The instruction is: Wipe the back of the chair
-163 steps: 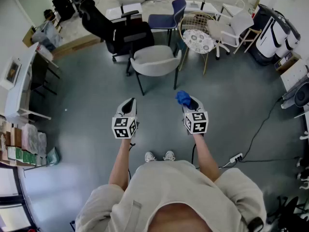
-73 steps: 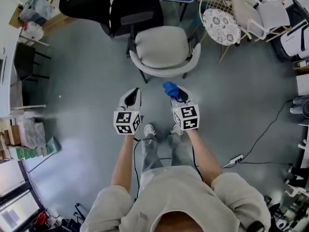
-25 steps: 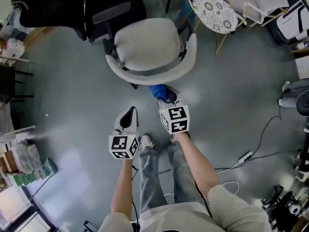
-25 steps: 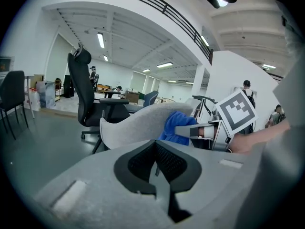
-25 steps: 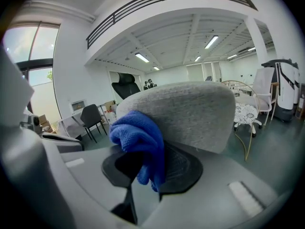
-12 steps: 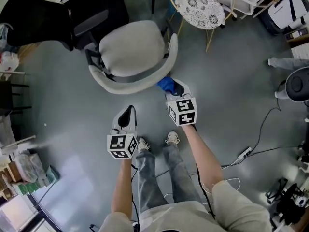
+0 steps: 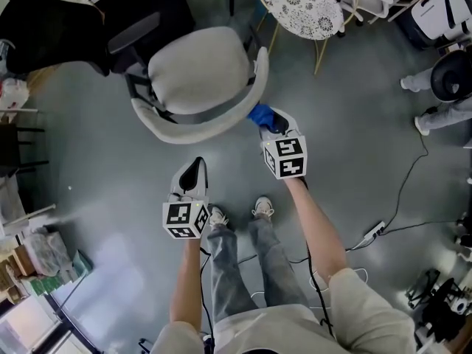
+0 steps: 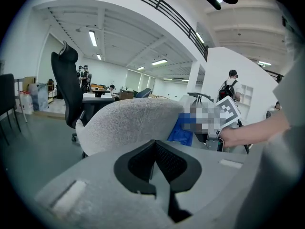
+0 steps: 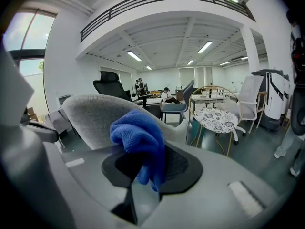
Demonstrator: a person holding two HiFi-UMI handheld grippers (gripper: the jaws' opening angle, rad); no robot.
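Note:
The grey upholstered chair [image 7: 198, 71] stands just ahead of me, its curved back [image 7: 221, 122] facing me. My right gripper [image 7: 268, 119] is shut on a blue cloth [image 7: 259, 113], which touches the right end of that back. In the right gripper view the blue cloth [image 9: 139, 133] bulges out of the jaws in front of the chair back [image 9: 90, 119]. My left gripper [image 7: 195, 165] hangs lower, apart from the chair, shut and empty. The left gripper view shows the chair back [image 8: 136, 123] with the blue cloth [image 8: 181, 133] at its right side.
A black office chair [image 7: 81, 17] stands behind the grey one at the left. A round patterned seat on a gold wire frame [image 7: 303, 7] is at the back right. A cable and power strip [image 7: 377, 228] lie on the floor at right, near another person's feet [image 7: 424, 116].
I have walked up to the grey chair. The right gripper with the cloth moved along the chair back to its right end. The left gripper stayed low and shut.

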